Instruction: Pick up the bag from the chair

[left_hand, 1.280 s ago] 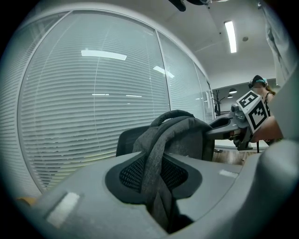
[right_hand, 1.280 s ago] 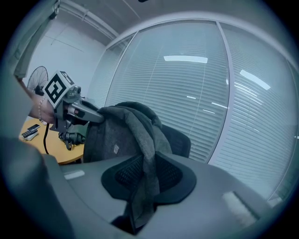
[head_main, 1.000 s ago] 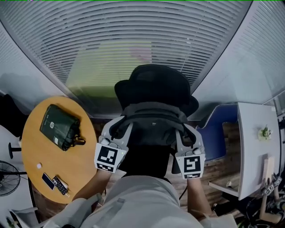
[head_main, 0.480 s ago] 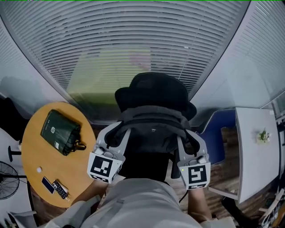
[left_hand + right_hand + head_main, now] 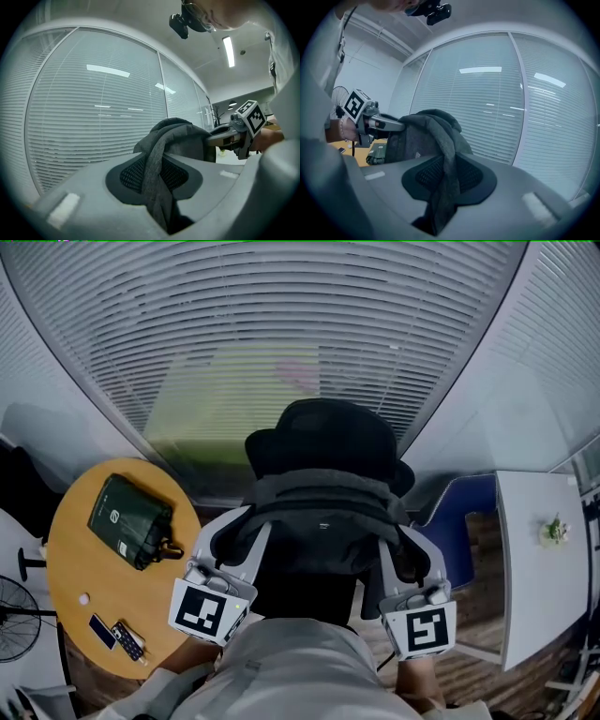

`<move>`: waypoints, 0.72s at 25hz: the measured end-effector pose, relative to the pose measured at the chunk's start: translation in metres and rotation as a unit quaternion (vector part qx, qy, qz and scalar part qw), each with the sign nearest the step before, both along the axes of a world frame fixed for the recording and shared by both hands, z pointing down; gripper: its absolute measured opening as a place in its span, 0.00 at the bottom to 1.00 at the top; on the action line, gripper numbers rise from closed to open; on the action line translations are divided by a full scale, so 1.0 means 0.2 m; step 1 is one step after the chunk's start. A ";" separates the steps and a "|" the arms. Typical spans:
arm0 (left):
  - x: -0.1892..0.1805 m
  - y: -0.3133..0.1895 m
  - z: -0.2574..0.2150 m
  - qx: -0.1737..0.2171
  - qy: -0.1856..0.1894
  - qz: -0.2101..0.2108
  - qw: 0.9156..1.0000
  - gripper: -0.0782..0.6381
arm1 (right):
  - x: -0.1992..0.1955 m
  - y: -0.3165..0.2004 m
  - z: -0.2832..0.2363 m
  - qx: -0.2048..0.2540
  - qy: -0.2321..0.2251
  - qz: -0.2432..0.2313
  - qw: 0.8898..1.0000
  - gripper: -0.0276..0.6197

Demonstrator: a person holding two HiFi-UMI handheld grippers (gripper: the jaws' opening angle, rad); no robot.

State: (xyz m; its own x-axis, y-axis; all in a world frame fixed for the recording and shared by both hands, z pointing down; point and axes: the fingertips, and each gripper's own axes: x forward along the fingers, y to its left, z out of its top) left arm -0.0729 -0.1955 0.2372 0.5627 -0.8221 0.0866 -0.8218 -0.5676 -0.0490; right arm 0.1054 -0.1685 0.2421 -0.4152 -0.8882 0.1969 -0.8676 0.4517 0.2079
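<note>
The grey fabric bag (image 5: 323, 495) hangs between my two grippers, in front of the black chair (image 5: 323, 432), whose seat it hides. My left gripper (image 5: 242, 526) is shut on the bag's left strap (image 5: 157, 187), which runs down into the gap between the jaws. On the other side, my right gripper (image 5: 392, 526) is shut on the right strap (image 5: 445, 185). The bag's bunched top (image 5: 180, 136) rises between the grippers. Each gripper view shows the opposite gripper, the right one (image 5: 234, 136) and the left one (image 5: 370, 123), gripping the bag.
A round wooden table (image 5: 66, 549) stands at the left with a dark green pouch (image 5: 129, 514) and small devices (image 5: 117, 632). A blue chair (image 5: 461, 517) and a white desk (image 5: 534, 587) with a small plant (image 5: 555, 529) are at the right. Window blinds (image 5: 281, 324) fill the far side.
Both grippers have drawn back toward me, holding the straps, and the bag has come with them, away from the black chair.
</note>
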 end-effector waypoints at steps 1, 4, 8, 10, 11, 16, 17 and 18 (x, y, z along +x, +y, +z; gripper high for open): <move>0.00 0.01 -0.01 0.001 0.001 0.000 1.000 0.22 | 0.00 0.01 -0.01 0.000 -0.001 -0.001 1.000 0.15; 0.00 0.03 -0.05 0.002 0.004 0.000 1.000 0.22 | 0.00 0.04 -0.06 -0.003 -0.010 0.000 1.000 0.15; -0.01 0.07 -0.09 0.009 0.009 0.001 1.000 0.22 | 0.01 0.07 -0.09 0.011 0.006 -0.009 1.000 0.15; -0.02 0.07 -0.09 0.010 0.012 0.002 1.000 0.22 | -0.01 0.08 -0.11 0.007 -0.004 -0.004 1.000 0.15; -0.03 0.08 -0.09 0.010 0.013 0.002 1.000 0.22 | -0.02 0.08 -0.11 0.006 -0.008 -0.003 1.000 0.15; -0.03 0.08 -0.08 0.009 0.014 0.003 1.000 0.22 | -0.01 0.09 -0.11 0.003 0.001 0.000 1.000 0.15; -0.03 0.08 -0.08 0.008 0.015 0.003 1.000 0.22 | -0.01 0.09 -0.10 0.002 0.007 0.001 1.000 0.15; -0.04 0.09 -0.08 0.007 0.015 0.004 1.000 0.22 | -0.01 0.09 -0.10 0.001 0.011 -0.001 1.000 0.15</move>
State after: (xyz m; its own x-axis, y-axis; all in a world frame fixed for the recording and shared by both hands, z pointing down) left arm -0.0802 -0.1784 0.2211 0.5706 -0.8192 0.0578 -0.8190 -0.5729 -0.0334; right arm 0.1033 -0.1501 0.2227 -0.4118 -0.8881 0.2044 -0.8625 0.4522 0.2272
